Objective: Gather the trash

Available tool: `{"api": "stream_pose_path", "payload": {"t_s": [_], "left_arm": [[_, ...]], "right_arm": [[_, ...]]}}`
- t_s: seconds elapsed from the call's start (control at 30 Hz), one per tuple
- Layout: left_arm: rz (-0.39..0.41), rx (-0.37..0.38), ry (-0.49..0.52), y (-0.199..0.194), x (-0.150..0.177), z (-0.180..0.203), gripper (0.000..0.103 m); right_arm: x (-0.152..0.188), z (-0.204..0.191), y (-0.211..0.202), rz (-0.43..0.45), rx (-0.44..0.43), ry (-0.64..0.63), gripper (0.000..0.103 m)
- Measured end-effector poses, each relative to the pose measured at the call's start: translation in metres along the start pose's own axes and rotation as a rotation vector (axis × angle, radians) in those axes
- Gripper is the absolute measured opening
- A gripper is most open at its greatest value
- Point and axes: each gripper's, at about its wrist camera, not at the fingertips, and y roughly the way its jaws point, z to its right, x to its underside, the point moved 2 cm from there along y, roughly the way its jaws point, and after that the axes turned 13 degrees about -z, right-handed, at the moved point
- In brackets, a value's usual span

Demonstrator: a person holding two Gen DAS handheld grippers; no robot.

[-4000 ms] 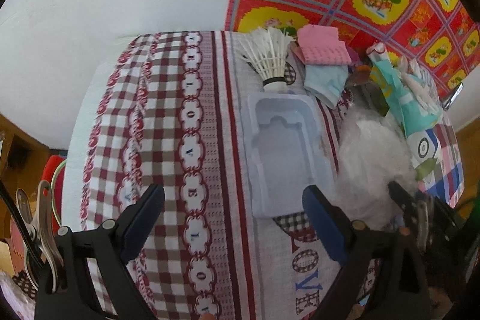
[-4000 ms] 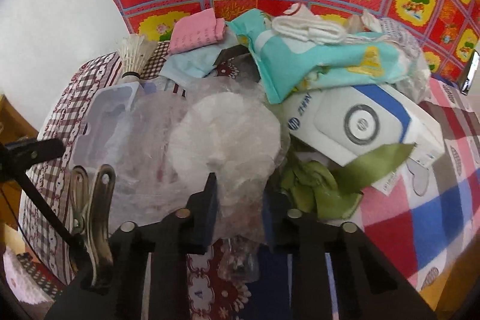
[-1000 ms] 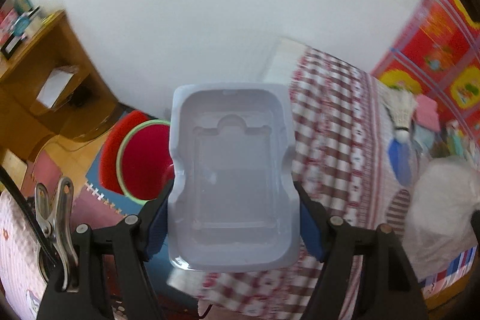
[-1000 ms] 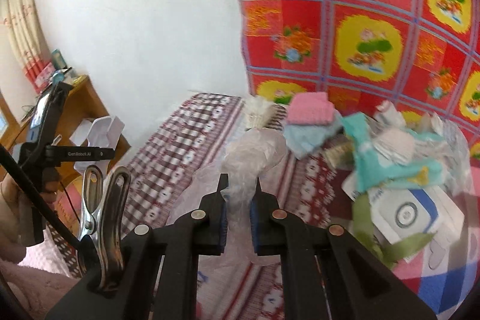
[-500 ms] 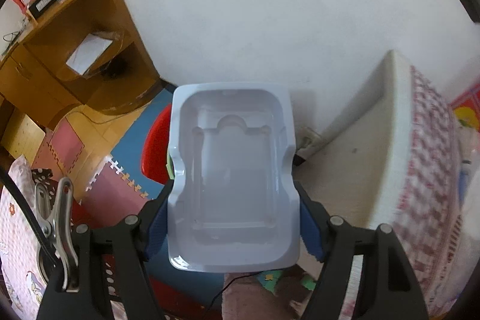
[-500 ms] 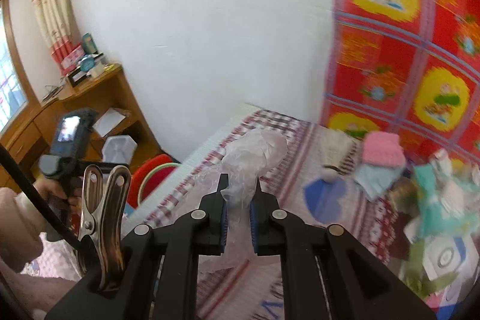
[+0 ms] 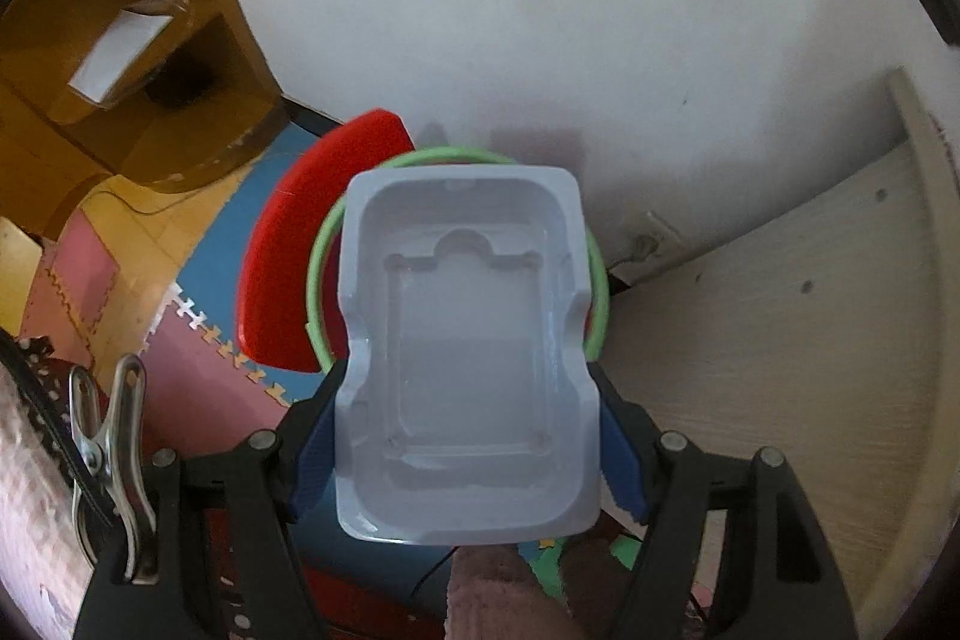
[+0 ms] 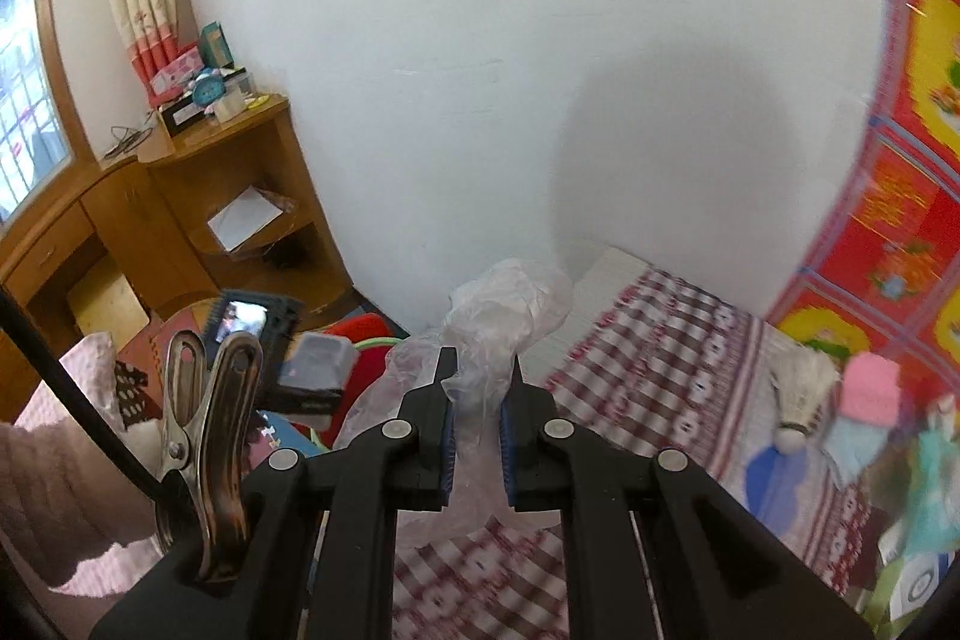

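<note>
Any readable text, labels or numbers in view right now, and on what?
None can be read.
Bedsheet: printed pattern, too blurred to read.
Boxes on the wooden cabinet: too small.
Red wall cloth: print blurred.
Plastic tray: no markings.

Wooden desk [image 8: 198, 196], checked bedsheet [image 8: 678, 370]

Plastic tray [image 7: 465, 358] above bin [image 7: 282, 256]; bed [image 8: 660, 340] right of bin.

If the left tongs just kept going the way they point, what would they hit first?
Probably the red bin with the green rim: the left tongs, gripping the plastic tray, point down at its opening. Depth is uncertain.
</note>
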Motion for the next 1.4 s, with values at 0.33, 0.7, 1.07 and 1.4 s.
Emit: {"api": "stream_pose_path", "payload": {"t_s": [0.33, 0.7, 1.07, 1.4], "left_arm": [[-0.067, 0.024, 0.047, 0.081, -0.029, -0.012, 0.077], [-0.100, 0.055, 0.046, 0.117, -0.046, -0.022, 0.081], [-0.066, 0.099, 0.007, 0.098, -0.044, -0.041, 0.085], [-0.033, 0.125, -0.066, 0.062, -0.029, -0.059, 0.085]], "right_arm": [[-0.029, -0.034, 0.048, -0.050, -0.008, -0.009, 0.013], [-0.044, -0.056, 0.089, -0.111, -0.013, -0.031, 0.013], [-0.060, -0.072, 0.122, -0.156, -0.047, -0.077, 0.013], [-0.067, -0.101, 0.175, -0.226, -0.061, -0.153, 0.013]]}}
